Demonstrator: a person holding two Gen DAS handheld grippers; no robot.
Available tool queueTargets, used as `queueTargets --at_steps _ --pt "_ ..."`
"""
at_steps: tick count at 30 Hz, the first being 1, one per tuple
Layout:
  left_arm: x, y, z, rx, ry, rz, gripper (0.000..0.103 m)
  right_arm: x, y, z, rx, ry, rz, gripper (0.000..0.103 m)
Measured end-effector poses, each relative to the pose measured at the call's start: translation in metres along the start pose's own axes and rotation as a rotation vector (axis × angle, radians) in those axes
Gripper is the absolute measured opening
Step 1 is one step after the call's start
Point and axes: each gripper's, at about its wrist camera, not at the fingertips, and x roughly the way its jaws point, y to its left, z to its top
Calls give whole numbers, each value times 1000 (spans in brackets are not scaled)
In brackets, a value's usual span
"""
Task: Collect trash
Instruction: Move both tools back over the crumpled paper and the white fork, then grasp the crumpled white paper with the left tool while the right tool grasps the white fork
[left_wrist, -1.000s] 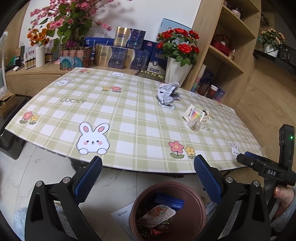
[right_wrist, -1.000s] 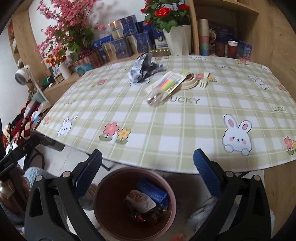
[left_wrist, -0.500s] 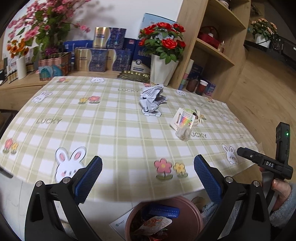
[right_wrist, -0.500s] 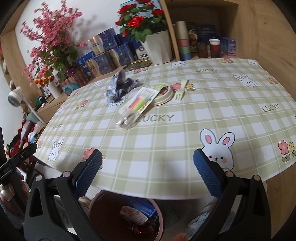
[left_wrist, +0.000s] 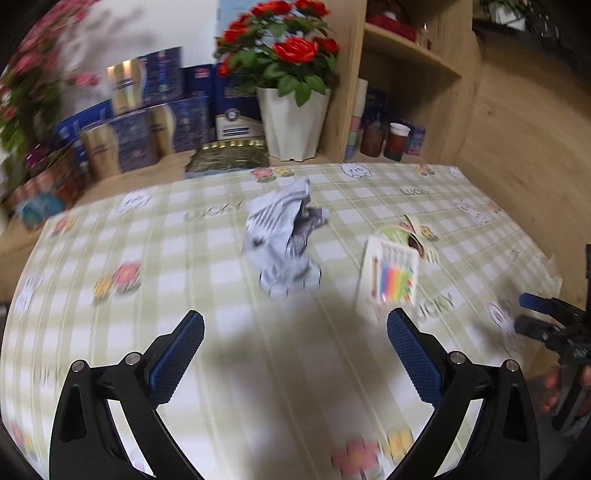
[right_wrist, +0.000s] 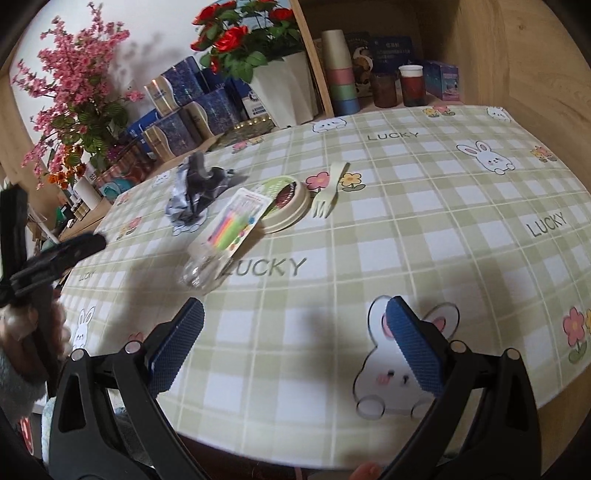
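A crumpled grey-white wrapper (left_wrist: 284, 240) (right_wrist: 195, 192) lies mid-table. A clear packet of coloured candles (left_wrist: 391, 277) (right_wrist: 229, 232) lies right of it, leaning on a round lid (right_wrist: 284, 201) with a pale plastic fork (right_wrist: 328, 192) beside it. My left gripper (left_wrist: 295, 350) is open and empty over the table, just short of the wrapper. My right gripper (right_wrist: 295, 343) is open and empty above the table's near edge, short of the candle packet. Each gripper shows in the other's view, the right (left_wrist: 546, 325) and the left (right_wrist: 55, 254).
A white pot of red roses (left_wrist: 291, 125) (right_wrist: 284, 92), blue and gold boxes (left_wrist: 147, 122) and pink flowers (right_wrist: 70, 92) stand behind the table. Wooden shelves with cups and jars (right_wrist: 388, 85) are at the back right. The checked tablecloth (right_wrist: 443, 229) covers the table.
Both grippers have risen and moved forward over the table. The brown trash bin below the table edge has dropped out of both views. The wrapper and packet are now much closer.
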Motion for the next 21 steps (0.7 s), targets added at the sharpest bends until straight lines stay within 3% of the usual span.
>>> queueTargets --at_steps 9,12,17,19,21 --pt "89 27 64 -50 3 21 97 34 -23 39 48 18 -49 97" --pt "112 27 73 -27 35 26 97 47 -24 52 3 42 -132 97" --pt "136 32 75 -31 66 5 94 56 -28 67 -27 42 -146 97" --pt "142 34 74 -38 99 -31 50 60 -30 74 -28 30 -155 97" --pt "140 33 69 -31 110 -17 44 64 -32 79 -24 25 -156 97"
